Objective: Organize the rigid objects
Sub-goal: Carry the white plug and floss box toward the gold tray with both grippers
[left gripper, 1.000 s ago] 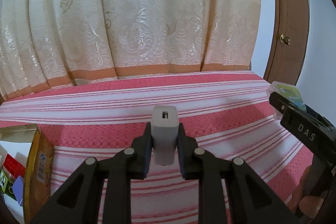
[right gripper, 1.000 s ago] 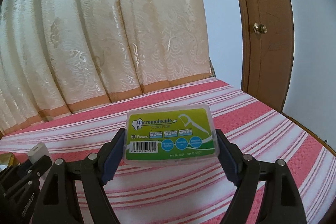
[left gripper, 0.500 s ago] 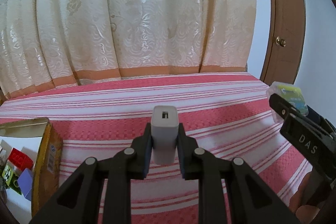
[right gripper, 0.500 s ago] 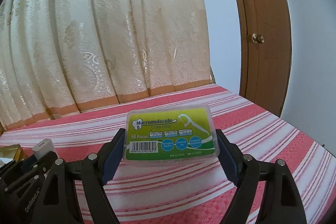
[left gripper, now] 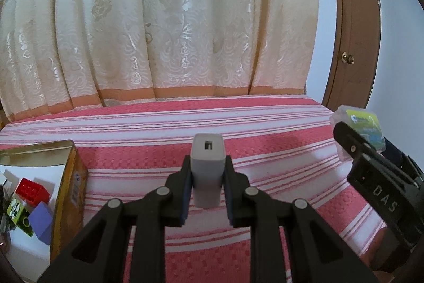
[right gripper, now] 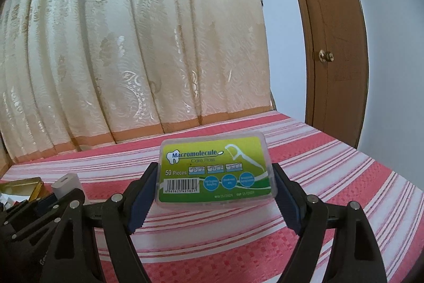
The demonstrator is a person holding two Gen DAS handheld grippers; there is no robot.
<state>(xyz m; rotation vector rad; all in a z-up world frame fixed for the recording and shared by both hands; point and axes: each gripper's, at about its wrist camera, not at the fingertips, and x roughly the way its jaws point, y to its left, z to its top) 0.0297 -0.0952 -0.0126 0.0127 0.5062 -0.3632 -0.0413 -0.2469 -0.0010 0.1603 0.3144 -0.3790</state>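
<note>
My left gripper point(left gripper: 207, 171) is shut on a white USB charger block point(left gripper: 207, 169), held upright above the red-and-white striped cloth point(left gripper: 238, 129). My right gripper point(right gripper: 213, 177) is shut on a clear box of dental floss picks point(right gripper: 214, 171) with a green label, held flat above the cloth. In the left wrist view the floss box point(left gripper: 363, 123) and the right gripper point(left gripper: 376, 177) show at the right edge. In the right wrist view the charger point(right gripper: 66, 183) and the left gripper point(right gripper: 57, 199) show at the lower left.
A gold tin box point(left gripper: 66, 177) stands at the lower left with a red brick point(left gripper: 30, 188), a purple block point(left gripper: 39, 222) and a green piece point(left gripper: 16, 208) inside. A cream curtain point(left gripper: 172, 31) hangs behind the table. A brown door point(right gripper: 334, 44) is at the right.
Both grippers have shifted slightly left and tilted up, holding their objects. The gold tin and its blocks show more in the left wrist view.
</note>
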